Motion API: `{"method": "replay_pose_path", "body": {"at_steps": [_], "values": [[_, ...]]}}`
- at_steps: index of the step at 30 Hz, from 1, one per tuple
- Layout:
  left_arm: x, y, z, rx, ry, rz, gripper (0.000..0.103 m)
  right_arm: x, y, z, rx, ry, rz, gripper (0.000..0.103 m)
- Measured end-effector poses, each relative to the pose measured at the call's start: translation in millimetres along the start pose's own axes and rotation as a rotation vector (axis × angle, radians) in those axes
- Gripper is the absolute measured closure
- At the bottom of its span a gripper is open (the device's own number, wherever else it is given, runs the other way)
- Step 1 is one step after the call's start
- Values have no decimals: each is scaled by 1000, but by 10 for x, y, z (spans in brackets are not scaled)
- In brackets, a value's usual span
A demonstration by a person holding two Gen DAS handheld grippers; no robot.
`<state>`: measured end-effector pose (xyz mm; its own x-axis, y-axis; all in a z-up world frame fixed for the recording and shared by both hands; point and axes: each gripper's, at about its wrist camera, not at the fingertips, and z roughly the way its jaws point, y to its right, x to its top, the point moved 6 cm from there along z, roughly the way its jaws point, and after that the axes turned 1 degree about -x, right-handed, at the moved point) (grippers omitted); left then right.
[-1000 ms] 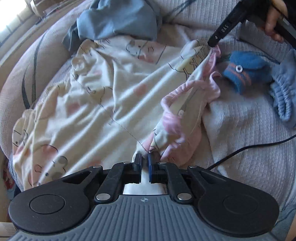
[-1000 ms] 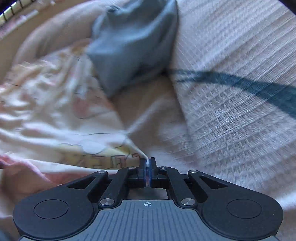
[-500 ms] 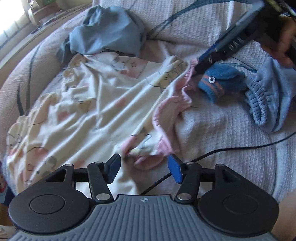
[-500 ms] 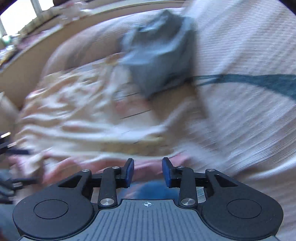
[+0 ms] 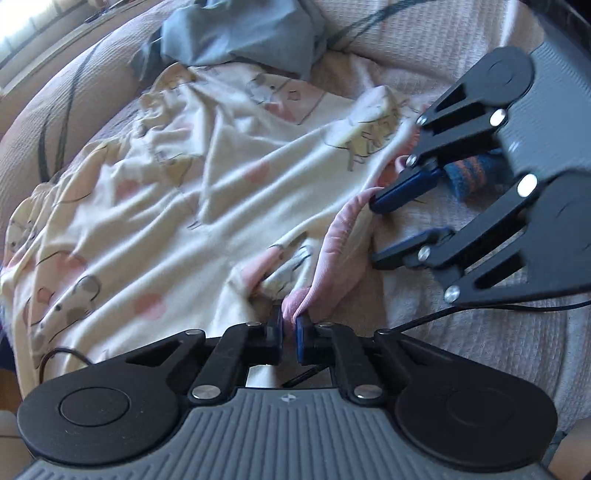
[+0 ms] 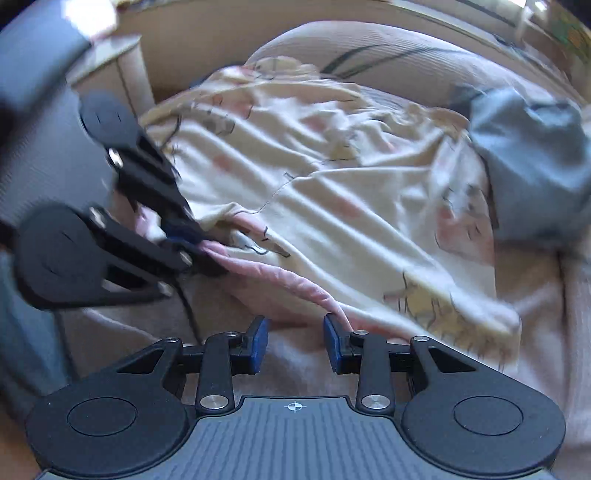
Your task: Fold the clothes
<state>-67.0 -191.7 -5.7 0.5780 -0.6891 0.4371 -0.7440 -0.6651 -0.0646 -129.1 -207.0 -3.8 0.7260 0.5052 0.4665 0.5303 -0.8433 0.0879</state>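
No readable text, print on cream garment (image 5: 362,144) too blurred to read

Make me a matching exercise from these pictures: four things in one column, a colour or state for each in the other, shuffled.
Things:
1. left tongs
2. right tongs
3. crumpled garment
4. knitted sock

States or colours:
A. grey-blue, at the printed cloth's far edge
B. open, nothing pinched
C. blue with orange stripes
D. shut on the pink hem

Pairs: 1-D, 2-B, 3-A, 4-C

Home bedroom: bedspread (image 5: 461,55), strewn clothes (image 5: 184,192)
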Motion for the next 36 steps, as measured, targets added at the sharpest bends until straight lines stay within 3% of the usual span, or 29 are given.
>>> {"method": "replay_pose_path", "body": {"at_steps": [3,4,5,6,9,12,14,15,18,27,31,33,36], "values": [[-45,-58,-16,-49,-14,-58,98,7,-43,168,-4,-20,-76,76],[-58,-59,-36,-61,-17,-65,98,-1,-37,164,7,-28,-69,81],[-75,-42,-67,-69,-20,-62,98,-10,-29,151,20,-36,-58,101],[-97,-17,-104,-77,-23,-51,98,-20,-24,97,43,-48,-32,103],[-151,25,-176,-93,-33,-25,97,-72,-34,-92,125,-73,37,103],[-153,-62,-251,-117,-25,-65,97,-148,-31,-122,145,-90,91,103],[-130,-214,-339,-124,-4,-119,90,-159,52,-130,132,-77,128,101],[-120,-308,-388,-120,7,-146,88,-149,107,-147,134,-68,152,95],[-81,-675,-518,-74,34,-226,73,-22,300,-272,142,-21,200,92],[24,-1907,-716,118,84,-403,43,807,954,-244,54,140,238,90],[-84,-2269,-687,135,91,-471,39,1386,1048,-48,143,222,255,86],[-162,-2420,-638,132,90,-507,39,1699,1044,154,189,226,243,76],[-278,-2610,-525,120,89,-548,39,2174,961,524,212,190,193,76]]}}
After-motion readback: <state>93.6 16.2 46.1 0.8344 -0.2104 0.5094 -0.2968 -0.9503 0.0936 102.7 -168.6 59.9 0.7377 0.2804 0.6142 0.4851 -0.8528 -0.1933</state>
